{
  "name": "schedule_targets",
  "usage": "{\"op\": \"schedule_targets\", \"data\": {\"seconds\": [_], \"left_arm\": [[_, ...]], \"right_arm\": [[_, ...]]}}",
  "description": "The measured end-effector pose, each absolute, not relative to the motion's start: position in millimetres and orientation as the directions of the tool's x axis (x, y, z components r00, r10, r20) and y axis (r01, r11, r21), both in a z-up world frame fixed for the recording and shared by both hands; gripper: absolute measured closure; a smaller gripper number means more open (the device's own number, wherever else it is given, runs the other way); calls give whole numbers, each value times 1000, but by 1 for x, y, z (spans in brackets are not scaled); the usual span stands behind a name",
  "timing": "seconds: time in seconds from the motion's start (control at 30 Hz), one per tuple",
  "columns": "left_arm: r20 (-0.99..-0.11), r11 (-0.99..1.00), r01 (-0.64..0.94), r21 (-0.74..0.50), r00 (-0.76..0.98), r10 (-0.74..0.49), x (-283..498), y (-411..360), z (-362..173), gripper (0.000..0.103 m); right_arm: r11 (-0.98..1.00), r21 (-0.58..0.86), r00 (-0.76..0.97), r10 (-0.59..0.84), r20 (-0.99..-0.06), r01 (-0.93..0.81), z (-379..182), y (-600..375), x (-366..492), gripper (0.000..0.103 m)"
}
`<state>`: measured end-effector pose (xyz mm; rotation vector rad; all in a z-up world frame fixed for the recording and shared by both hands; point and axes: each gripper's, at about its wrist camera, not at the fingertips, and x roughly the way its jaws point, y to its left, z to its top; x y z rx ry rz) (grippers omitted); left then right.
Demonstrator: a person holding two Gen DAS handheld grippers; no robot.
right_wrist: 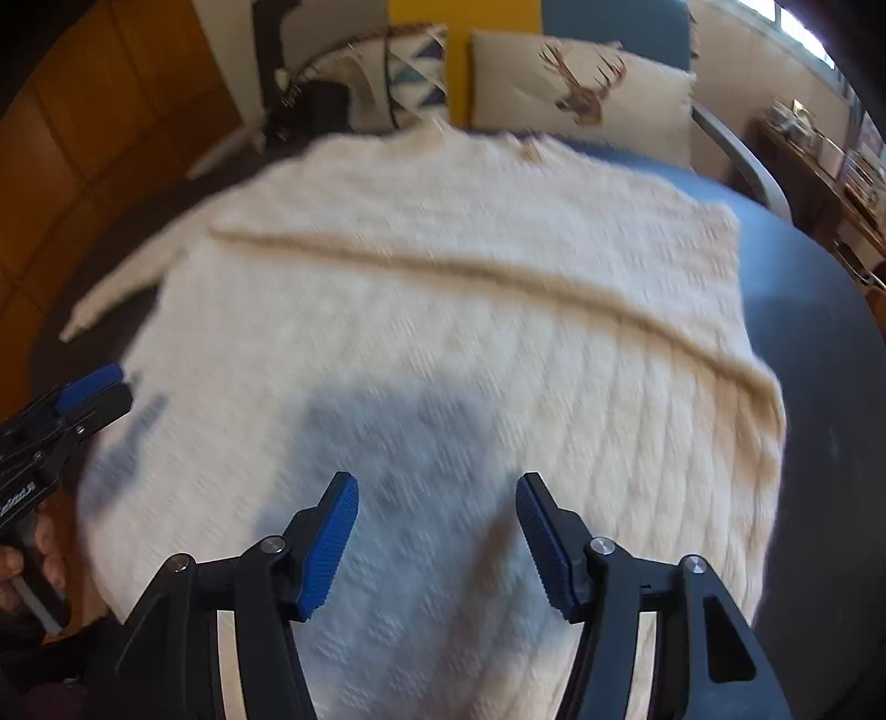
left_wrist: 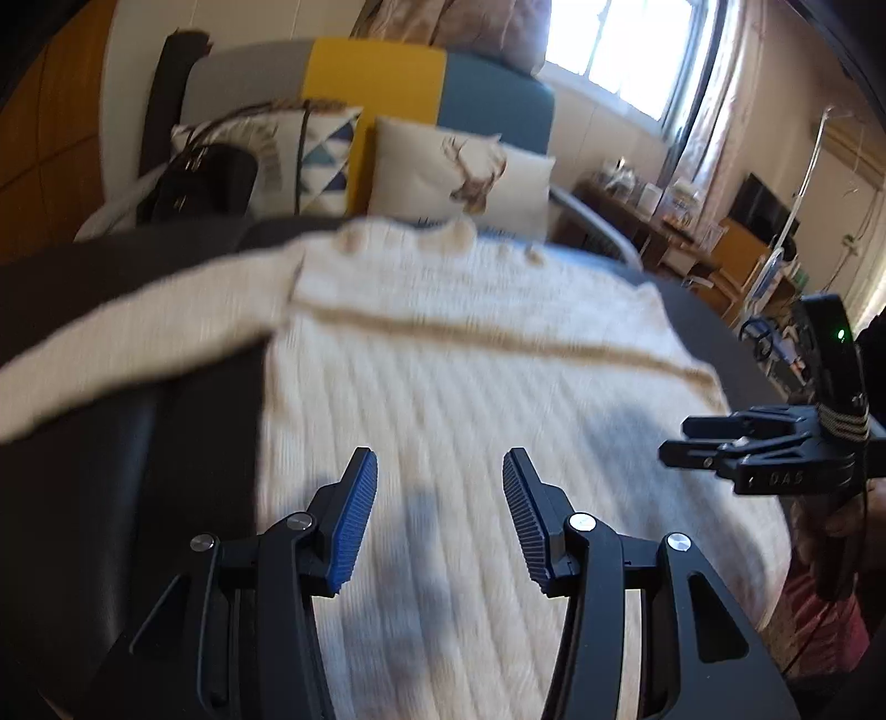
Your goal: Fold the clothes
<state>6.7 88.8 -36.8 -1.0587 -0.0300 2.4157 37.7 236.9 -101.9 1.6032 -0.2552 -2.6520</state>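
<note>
The right tongs [left_wrist: 673, 440] carry embossed letters "DAS".

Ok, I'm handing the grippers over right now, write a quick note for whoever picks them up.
Left gripper: open, empty, above the sweater's lower part.
Right gripper: open, empty, also above it.
Cream knit sweater: spread flat on the dark table, collar toward the sofa cushions.
Done: one side looks folded in already; a straight edge shows there.
Left: the other sleeve, lying out sideways, then fold the body.

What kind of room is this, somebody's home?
Most likely a home living room: a sofa with a deer-print cushion, a curtained window, and a cream sweater spread on a dark table.
</note>
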Motion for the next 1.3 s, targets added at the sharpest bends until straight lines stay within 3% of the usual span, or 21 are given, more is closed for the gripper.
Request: {"op": "schedule_targets", "data": {"seconds": [0.13, 0.3, 0.53, 0.67, 0.8, 0.93, 1.0, 1.1, 1.23, 1.3], "left_arm": [[-695, -897, -384, -219, -584, 420, -60, 96, -25, 52], [-831, -943, -280, -180, -470, 298, -135, 99, -74, 52], [-667, -897, -331, -293, -601, 440, -171, 92, -19, 52], [-691, -906, -339, -252, -593, 414, -218, 121, -23, 52], [-737, -912, -353, -209, -557, 384, -244, 148, -40, 52], [-846, -952, -291, -90, -482, 228, -264, 161, -82, 52], [-815, -954, -297, -34, -544, 199, -259, 158, -83, 52], [-810, -968, -247, -51, -557, 185, -255, 148, -78, 52], [-753, -959, -278, -57, -618, 225, -245, 159, -60, 52], [-771, -947, -320, -28, -596, 224, -249, 176, -65, 52]], "right_arm": [[-993, 101, -517, -58, -854, -55, -83, 250, -9, 42], [-988, -10, -373, 66, -926, -152, -127, 297, -64, 44], [-992, 100, -522, -49, -852, -71, -76, 307, -80, 44], [-991, 29, -526, 43, -850, -127, -78, 319, -114, 44], [-973, 70, -504, 52, -862, -221, -105, 352, -134, 44], [-961, -1, -404, 117, -907, -276, -143, 379, -145, 42], [-958, 14, -441, 120, -890, -288, -142, 391, -140, 42], [-943, 40, -455, 121, -882, -330, -137, 399, -135, 44], [-970, 64, -538, 75, -840, -236, -121, 378, -144, 44], [-980, 24, -514, 82, -854, -195, -129, 366, -161, 44]]}}
